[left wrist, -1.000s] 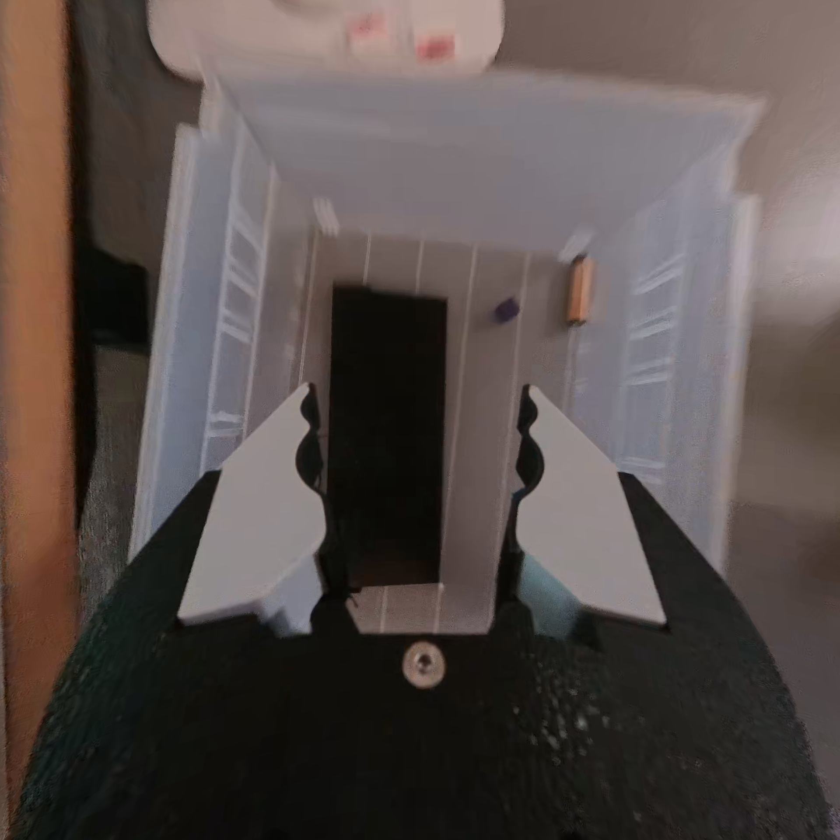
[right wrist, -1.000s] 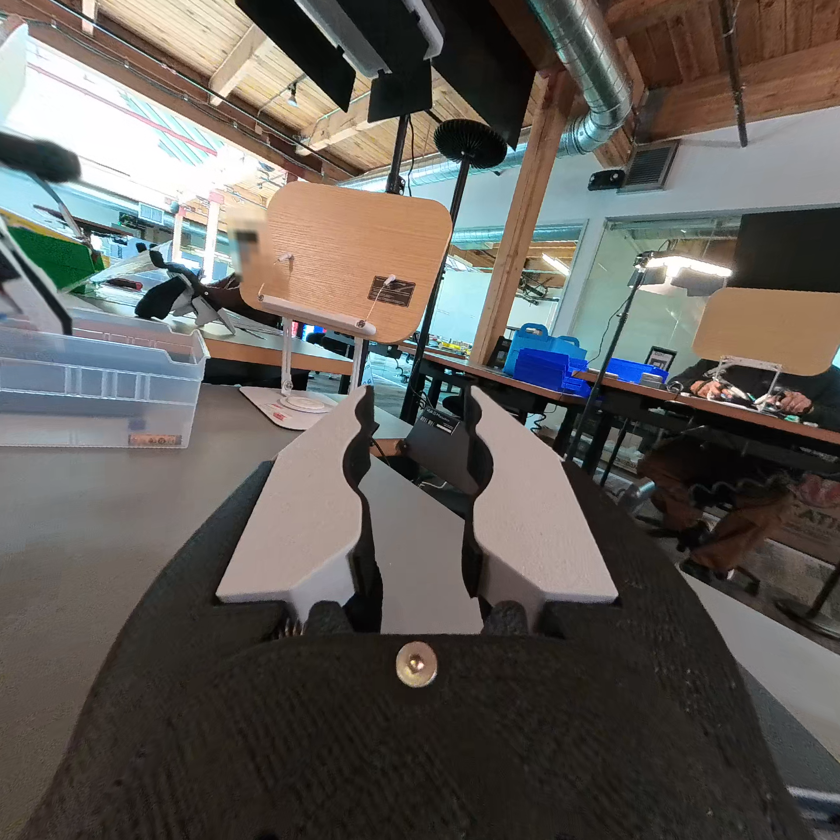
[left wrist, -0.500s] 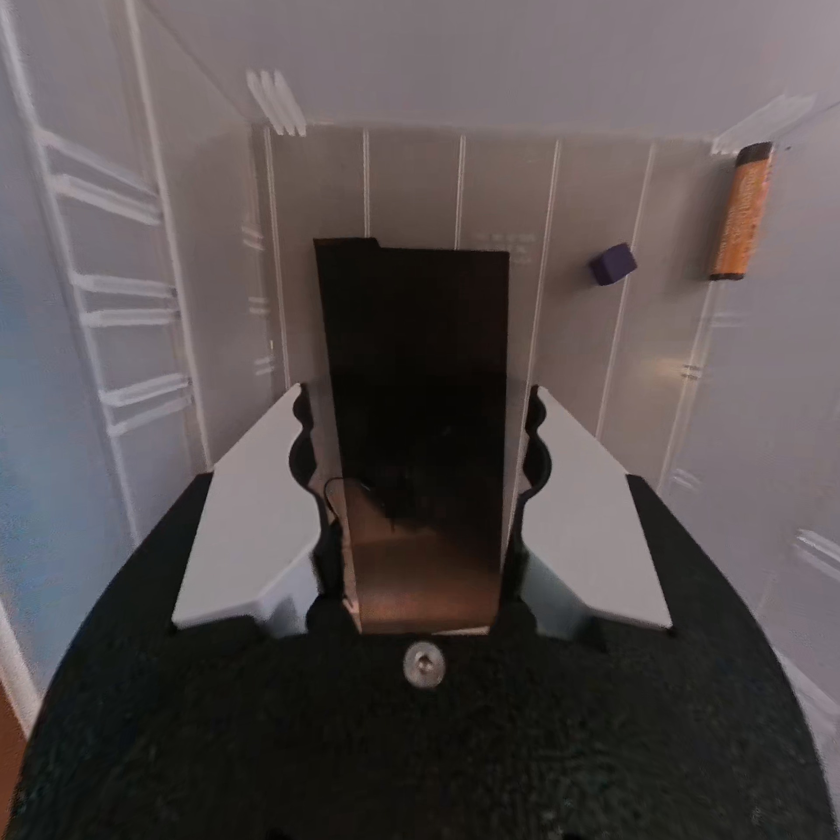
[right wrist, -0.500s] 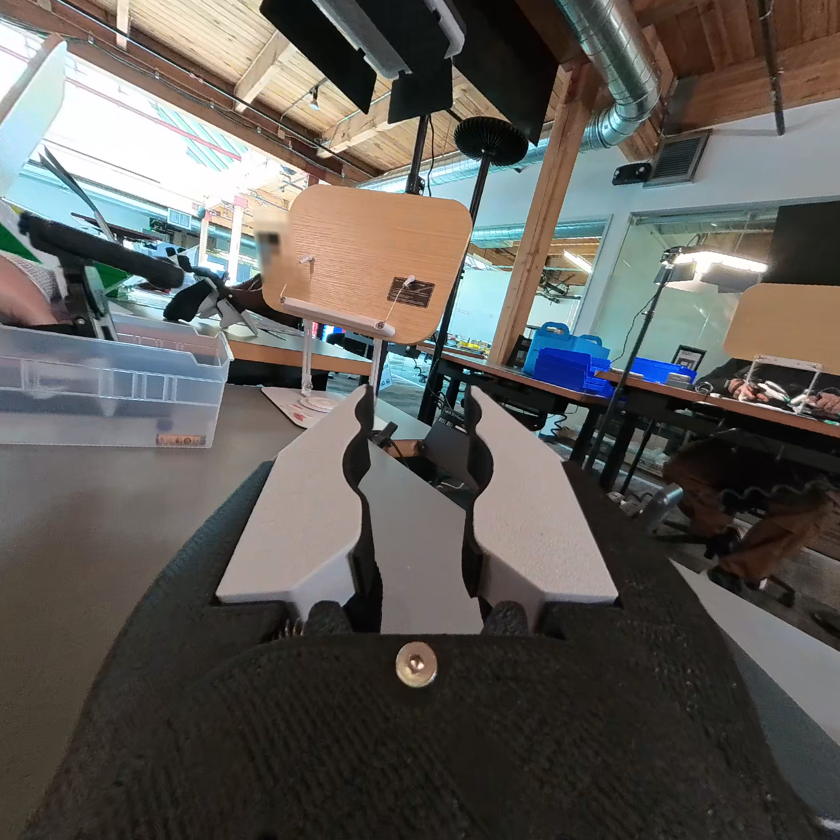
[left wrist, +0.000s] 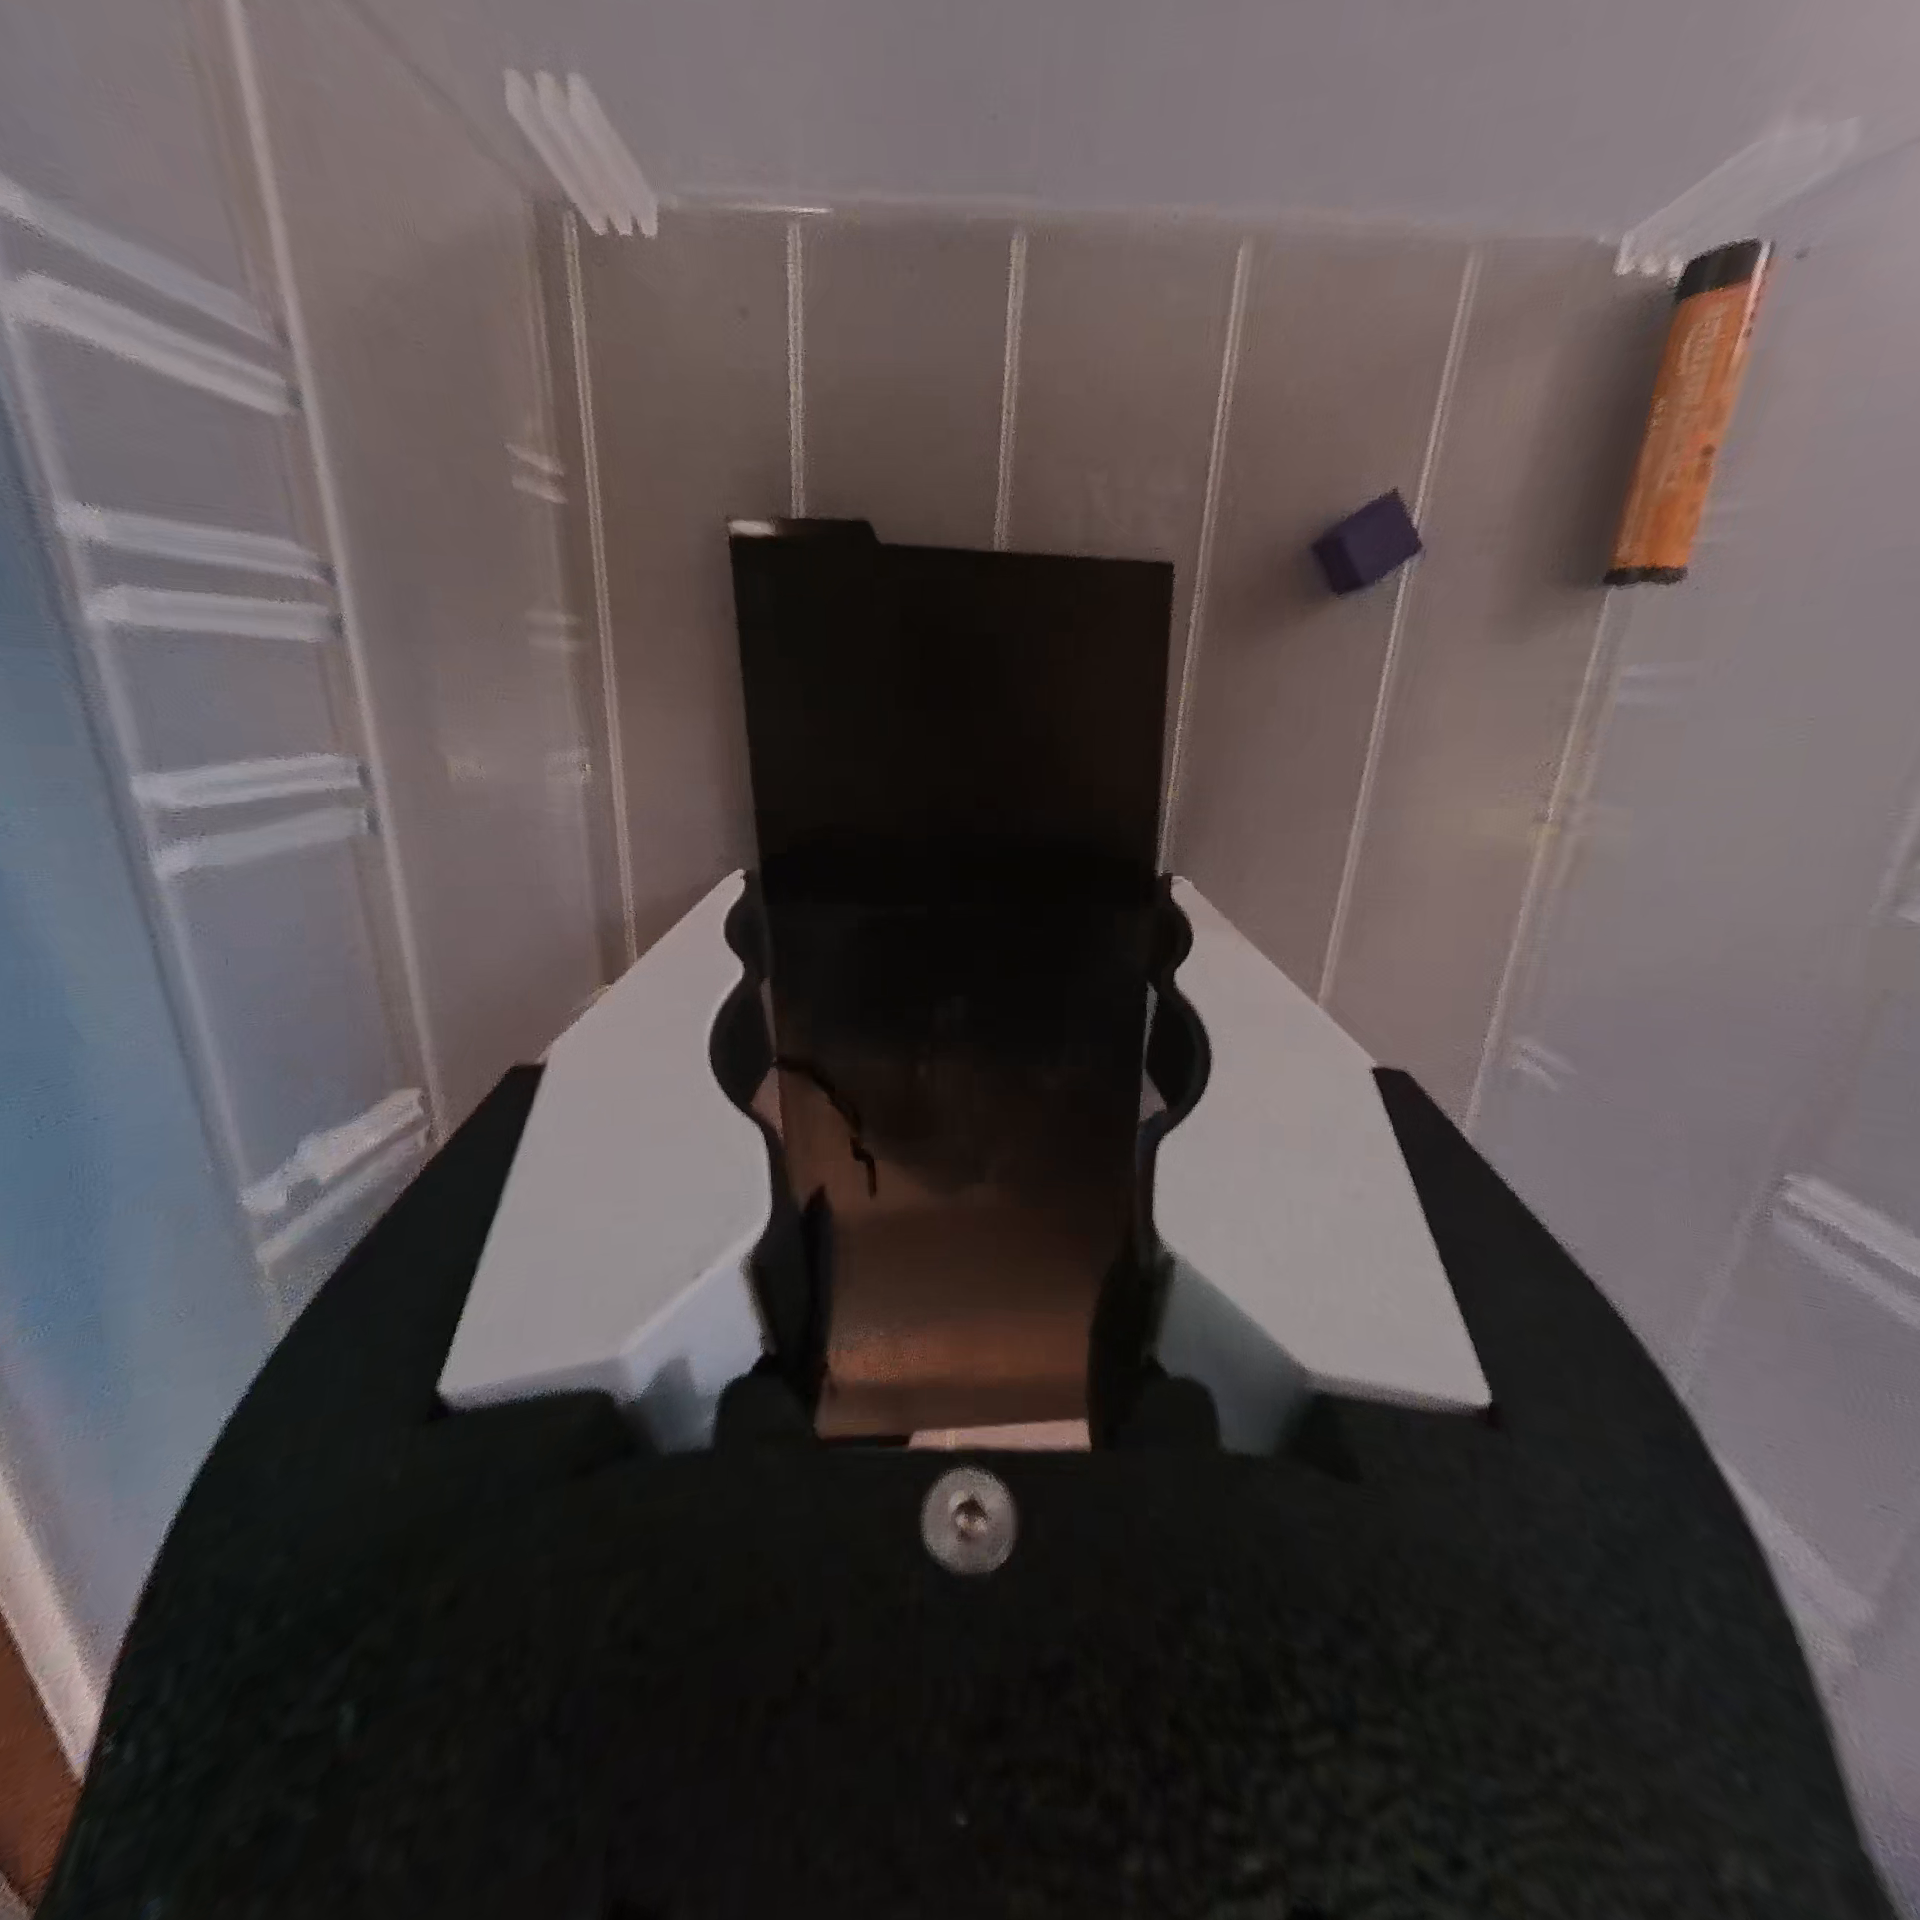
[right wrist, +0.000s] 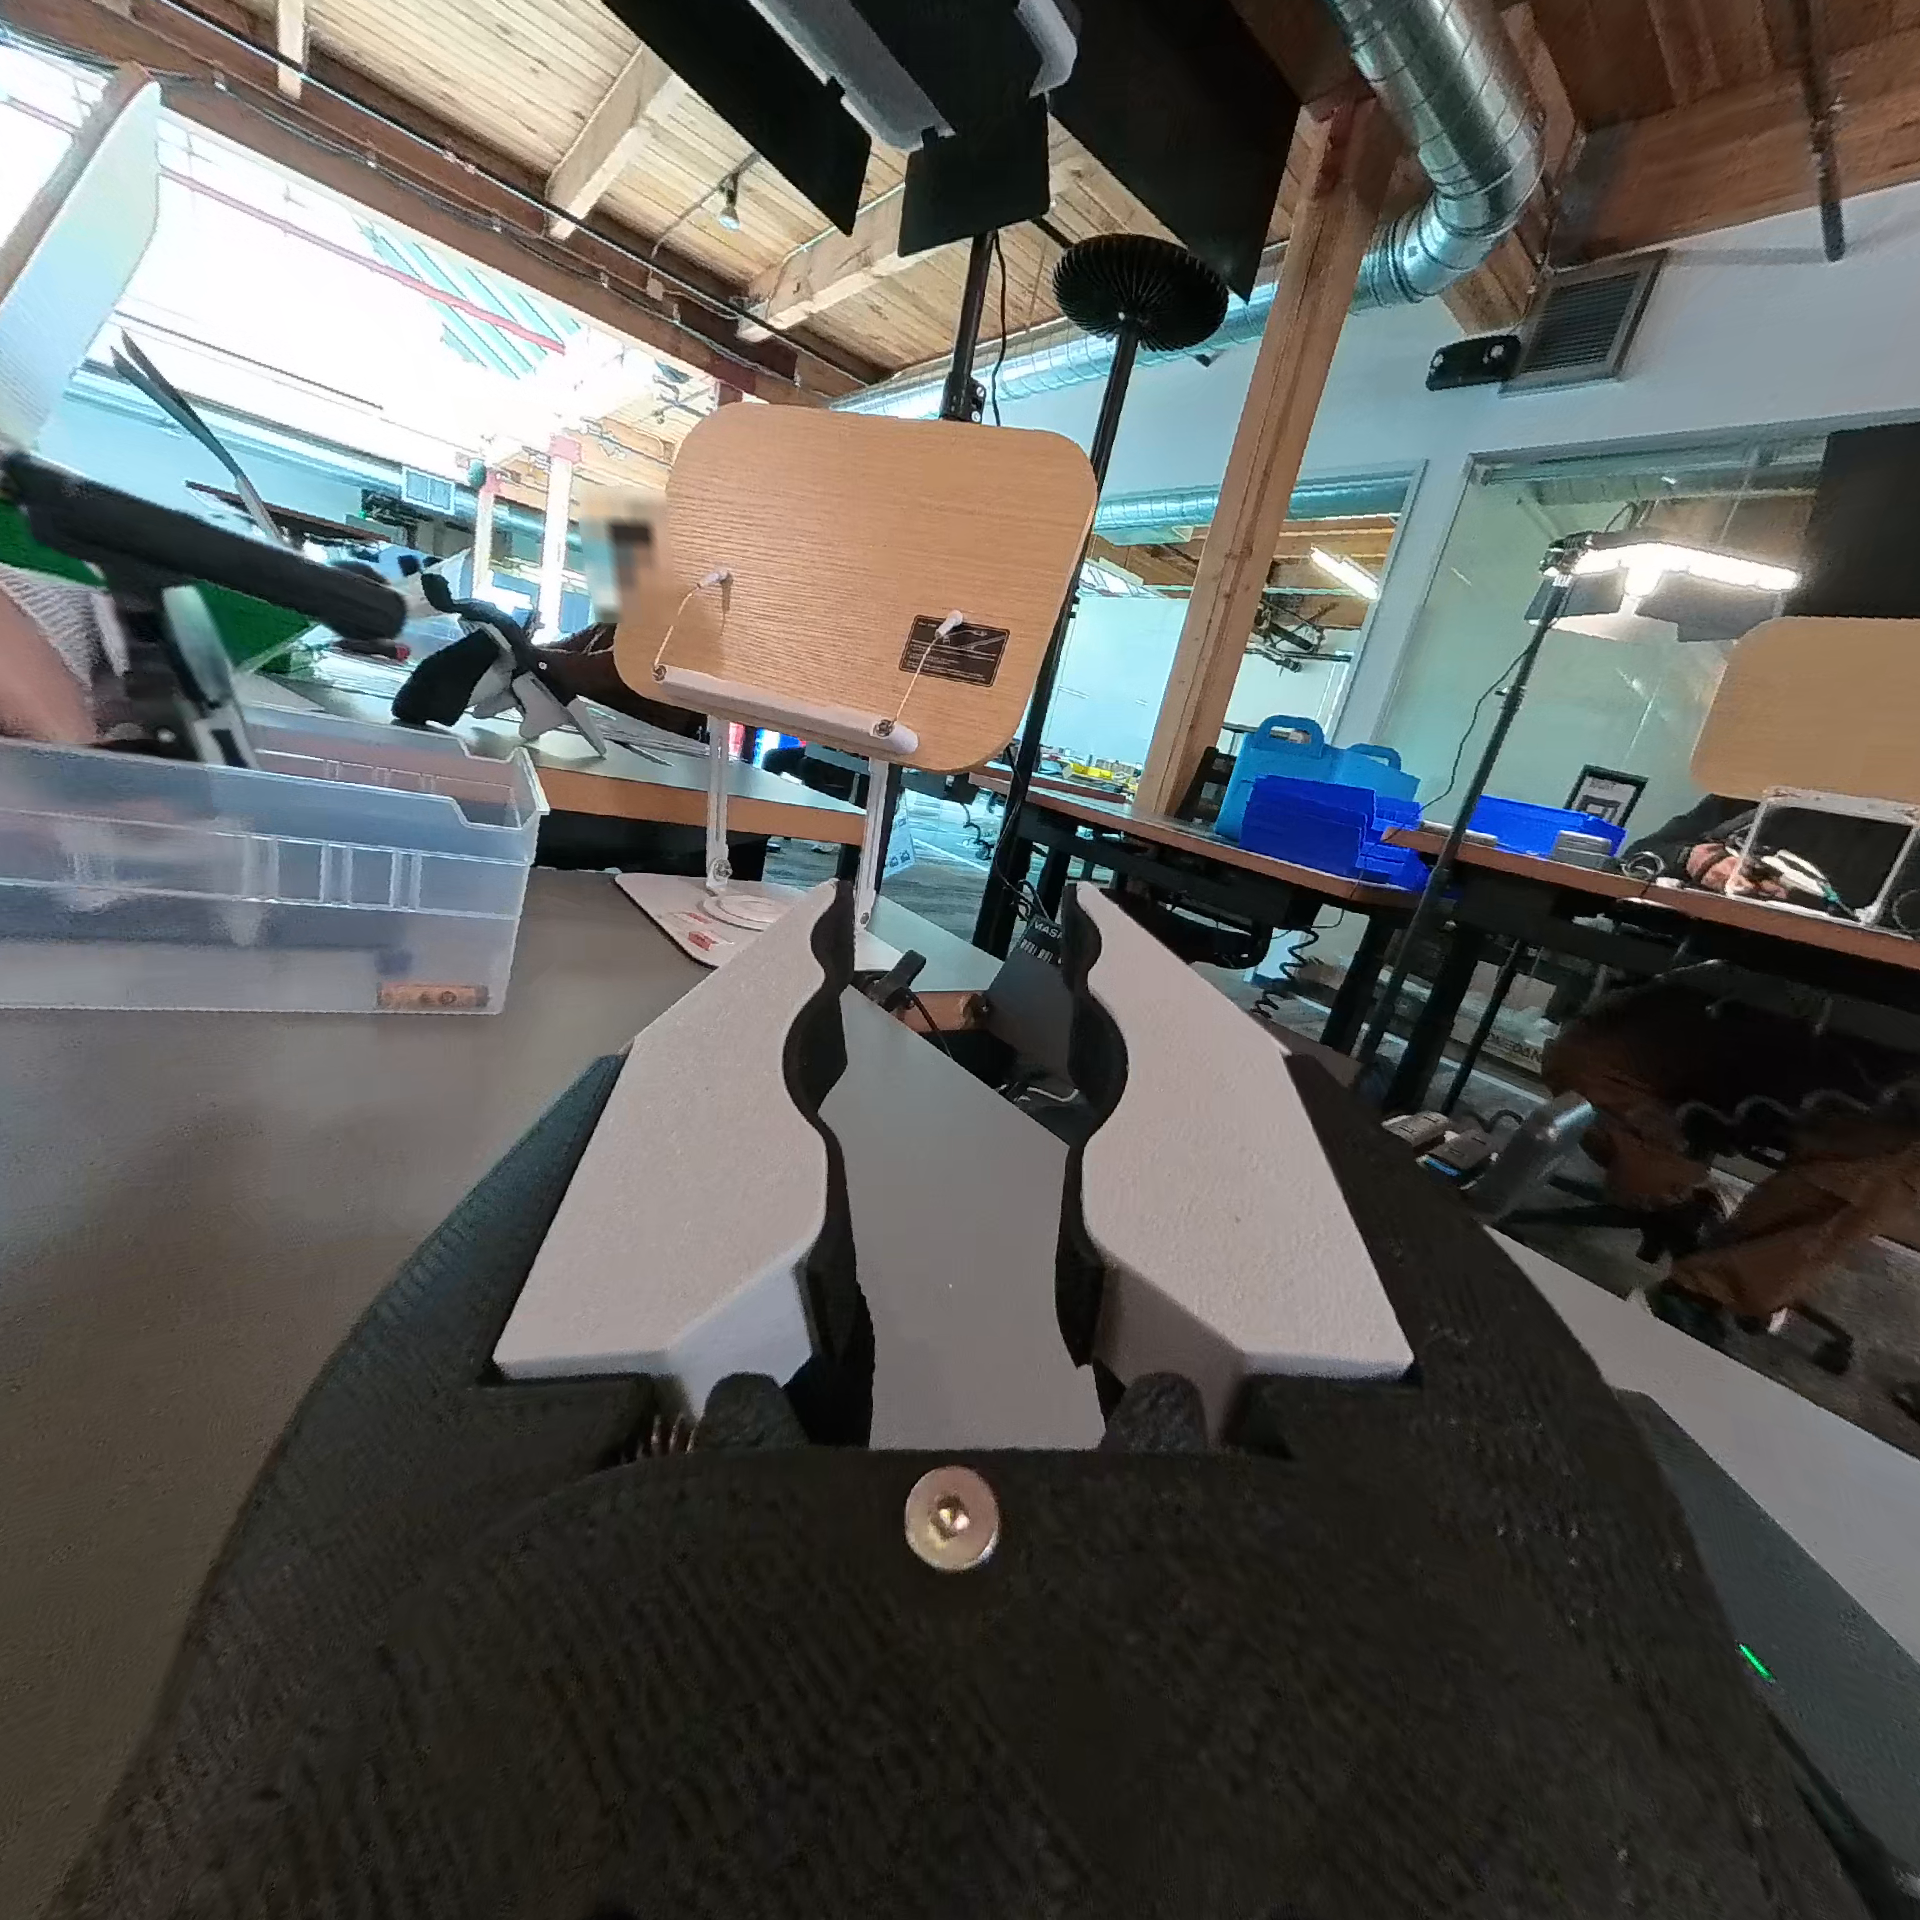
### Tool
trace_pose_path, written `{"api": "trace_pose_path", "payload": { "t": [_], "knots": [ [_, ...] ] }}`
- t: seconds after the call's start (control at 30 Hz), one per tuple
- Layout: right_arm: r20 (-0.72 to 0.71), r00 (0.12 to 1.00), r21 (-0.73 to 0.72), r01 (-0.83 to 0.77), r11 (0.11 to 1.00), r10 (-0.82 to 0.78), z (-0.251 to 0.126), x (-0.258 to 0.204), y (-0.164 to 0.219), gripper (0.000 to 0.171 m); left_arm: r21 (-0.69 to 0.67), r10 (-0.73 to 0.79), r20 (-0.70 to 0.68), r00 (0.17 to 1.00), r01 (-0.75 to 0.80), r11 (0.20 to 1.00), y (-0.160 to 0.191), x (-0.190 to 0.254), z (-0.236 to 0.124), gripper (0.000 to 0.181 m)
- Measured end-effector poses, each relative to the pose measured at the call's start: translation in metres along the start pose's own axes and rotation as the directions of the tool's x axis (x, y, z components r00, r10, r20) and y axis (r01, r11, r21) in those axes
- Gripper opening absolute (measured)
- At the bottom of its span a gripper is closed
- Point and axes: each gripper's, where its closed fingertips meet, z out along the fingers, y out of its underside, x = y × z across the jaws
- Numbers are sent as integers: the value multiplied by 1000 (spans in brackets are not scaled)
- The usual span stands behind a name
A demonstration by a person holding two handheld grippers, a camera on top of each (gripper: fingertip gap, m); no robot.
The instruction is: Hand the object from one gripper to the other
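While left tongs straddle black slab in clear bin; right tongs apart, empty, above table.

Left cam: close, down into clear bin. Right: level across table.

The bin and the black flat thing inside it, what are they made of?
The bin looks like clear, slightly frosted plastic: you see through its ribbed walls. The black flat thing seems a smooth, glossy sheet, maybe plastic or glass, since its surface mirrors the left gripper; I can't tell which.
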Motion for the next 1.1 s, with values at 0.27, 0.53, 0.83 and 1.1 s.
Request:
{"api": "trace_pose_path", "payload": {
  "t": [0.27, 0.53, 0.83, 1.1],
  "knots": [
    [11, 1000, -6, -23, 1000, 23, 2, -2, 2, 39, 188, 192, 452, 871, -303, 934, -2, -11, -58, 72],
    [97, 994, -44, -49, 998, 53, 7, -20, 8, 43, 330, 130, 811, 571, -629, 704, -27, 30, -154, 72],
    [393, 851, -96, -339, 936, 348, 25, -101, -64, 64, 175, 206, 950, 237, -945, 277, -82, 206, -212, 72],
    [374, 871, -205, -258, 944, 319, -4, -92, -57, 3, 56, 215, 976, 46, -998, -40, -105, 329, -186, 72]
  ]
}}
